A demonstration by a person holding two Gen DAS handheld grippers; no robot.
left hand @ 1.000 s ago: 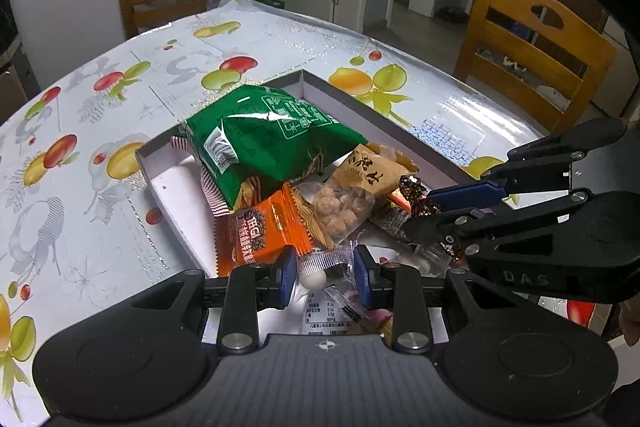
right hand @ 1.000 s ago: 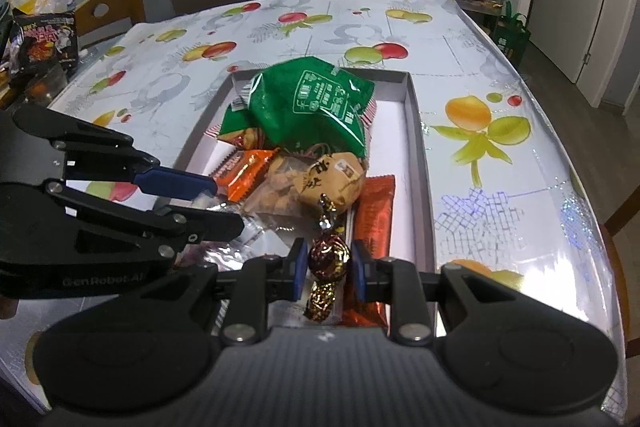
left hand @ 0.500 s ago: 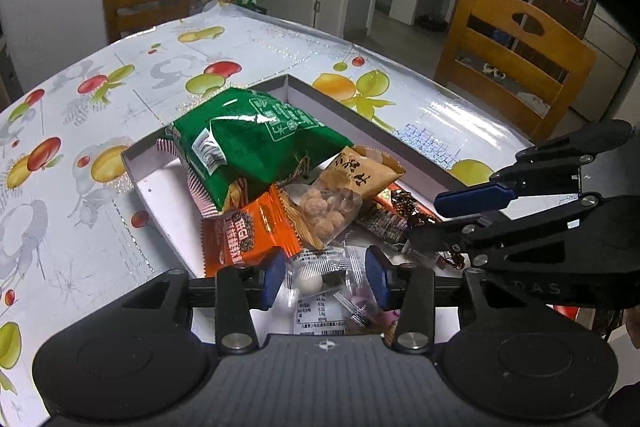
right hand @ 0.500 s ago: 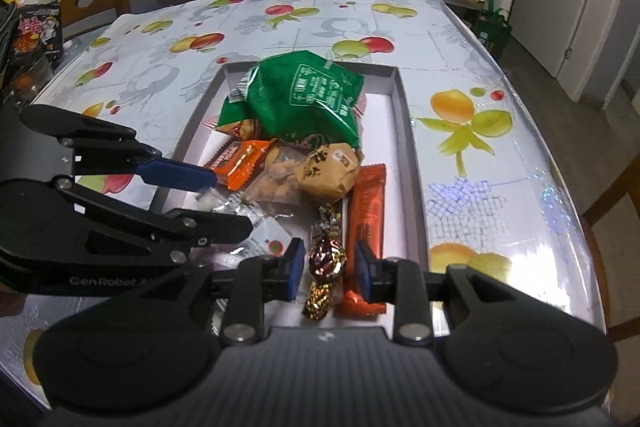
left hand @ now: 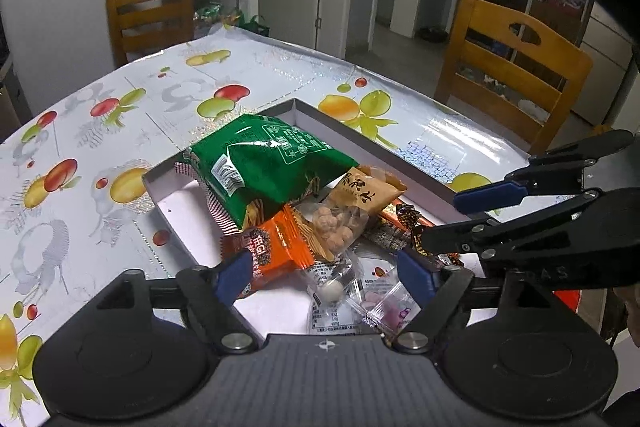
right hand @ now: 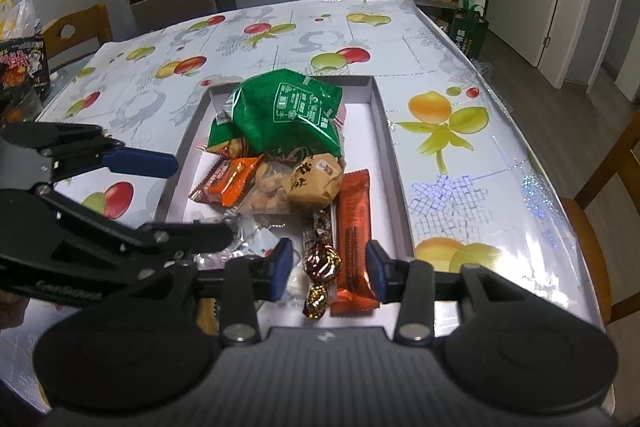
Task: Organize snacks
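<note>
I have both grippers parked over the near end of the shallow grey tray (right hand: pixel 394 163), which sits on the fruit-print tablecloth (right hand: pixel 460 95). My right gripper (right hand: pixel 329 271) has its blue pads spread wide and grips nothing; between them, lying on the tray floor, are the gold-and-brown foil candies (right hand: pixel 321 265), and just to their right the long orange bar (right hand: pixel 353 223), whose near end reaches in beside the right pad. My left gripper (left hand: pixel 325 278) is also spread apart and empty; in the gap between its pads I see a clear packet holding a white ball sweet (left hand: pixel 331 290) and, a little to the right, a clear packet with pinkish sweets (left hand: pixel 384 305), both resting in the tray. The orange packet (left hand: pixel 276 247) lies just beside the left pad, partly behind it. Farther in, the big green bag (right hand: pixel 288 111) is heaped over the far half of the tray, with the tan pastry pack (right hand: pixel 314 177) and a clear bag of brown puffs (left hand: pixel 338 223) tucked against its near edge. From the right wrist camera the left gripper comes in from the left, over the tray's left wall.
</note>
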